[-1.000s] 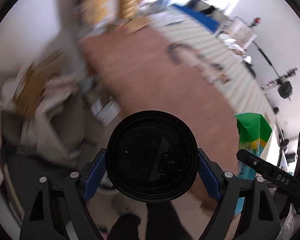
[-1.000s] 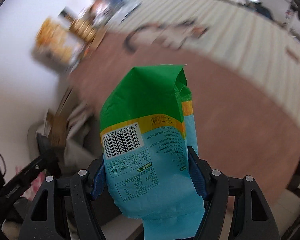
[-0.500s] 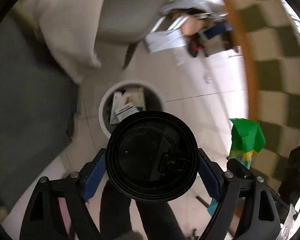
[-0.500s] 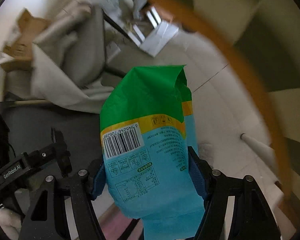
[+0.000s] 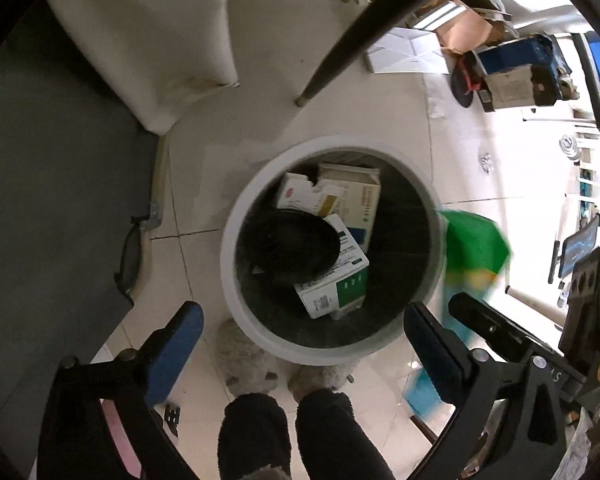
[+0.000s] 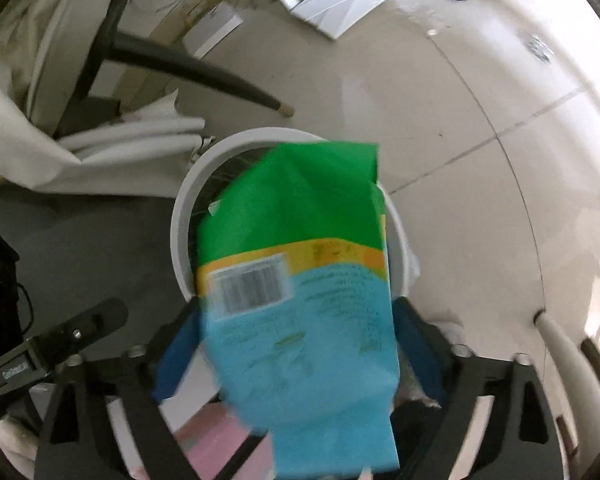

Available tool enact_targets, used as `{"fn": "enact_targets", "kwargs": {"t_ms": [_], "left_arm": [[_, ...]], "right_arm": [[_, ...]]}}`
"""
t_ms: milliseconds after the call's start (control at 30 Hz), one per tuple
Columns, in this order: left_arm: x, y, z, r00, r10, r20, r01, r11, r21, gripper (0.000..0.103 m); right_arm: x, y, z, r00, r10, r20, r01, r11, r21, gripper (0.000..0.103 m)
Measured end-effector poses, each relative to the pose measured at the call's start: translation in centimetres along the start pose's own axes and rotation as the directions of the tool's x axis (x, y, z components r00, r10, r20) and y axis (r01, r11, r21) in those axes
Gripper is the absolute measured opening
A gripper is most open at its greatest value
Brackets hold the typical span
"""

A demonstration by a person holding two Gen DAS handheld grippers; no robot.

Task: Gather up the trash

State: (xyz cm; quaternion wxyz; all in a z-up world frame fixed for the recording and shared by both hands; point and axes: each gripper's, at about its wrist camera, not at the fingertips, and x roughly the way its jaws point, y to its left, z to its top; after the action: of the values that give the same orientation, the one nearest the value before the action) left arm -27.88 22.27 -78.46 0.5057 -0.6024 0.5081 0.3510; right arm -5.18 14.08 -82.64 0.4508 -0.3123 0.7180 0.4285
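A white round trash bin (image 5: pixel 236 280) stands on the tiled floor under both grippers, with several cardboard boxes (image 5: pixel 340 280) inside. A black cup lid (image 5: pixel 290 246) lies free in the bin on top of the boxes. My left gripper (image 5: pixel 302 312) points down over the bin, jaws opening wide, nothing between them. In the right wrist view a green and blue snack bag (image 6: pixel 300 280), blurred, hangs over the bin (image 6: pixel 182 216) between the blue pads (image 6: pixel 176 352) of my right gripper (image 6: pixel 294 308). Its jaws are opening and the pads stand just off the bag. The bag (image 5: pixel 474 248) also shows beside the bin's right rim.
A person's dark trouser legs (image 5: pixel 256 432) and fluffy slippers (image 5: pixel 244 360) stand at the bin's near side. A black chair leg (image 5: pixel 352 36) and white cloth (image 5: pixel 152 40) lie beyond it. A grey mat (image 5: pixel 52 200) is left; cardboard and a blue box (image 5: pixel 516 68) are upper right.
Both grippers dropped from the table down to the bin and their jaws spread. The black lid left the left gripper and now lies in the bin. The bag has come loose from the right pads.
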Motion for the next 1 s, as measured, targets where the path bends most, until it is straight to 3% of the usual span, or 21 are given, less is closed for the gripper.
{"fn": "enact_targets", "kwargs": {"t_ms": [133, 267, 500, 733, 1000], "left_arm": [[-1.1, 0.0, -0.7, 0.995, 0.083, 0.048, -0.084, 0.996, 0.011, 0.102], [-3.6, -0.3, -2.4, 0.977, 0.187, 0.105, -0.19, 0.981, 0.024, 0.102], [-11.4, -2.9, -6.5, 0.964, 0.214, 0.156, -0.222, 0.974, 0.036, 0.103], [-22.3, -7.0, -11.8, 0.954, 0.224, 0.201, -0.242, 0.968, 0.068, 0.102], [-35.3, -10.6, -18.5, 0.957, 0.161, 0.24, -0.187, 0.978, 0.093, 0.102]], "right_arm": [[-0.2, 0.9, 0.4, 0.998, -0.067, 0.022, 0.068, 0.996, -0.055, 0.103], [-3.3, 2.5, -0.2, 0.988, -0.14, 0.065, 0.145, 0.986, -0.082, 0.103], [-11.3, 5.2, -4.4, 0.956, -0.278, 0.094, 0.287, 0.951, -0.111, 0.103], [-23.8, 9.2, -9.9, 0.958, -0.258, 0.123, 0.275, 0.95, -0.148, 0.103], [-39.6, 13.6, -16.0, 0.97, -0.185, 0.156, 0.211, 0.962, -0.17, 0.103]]}}
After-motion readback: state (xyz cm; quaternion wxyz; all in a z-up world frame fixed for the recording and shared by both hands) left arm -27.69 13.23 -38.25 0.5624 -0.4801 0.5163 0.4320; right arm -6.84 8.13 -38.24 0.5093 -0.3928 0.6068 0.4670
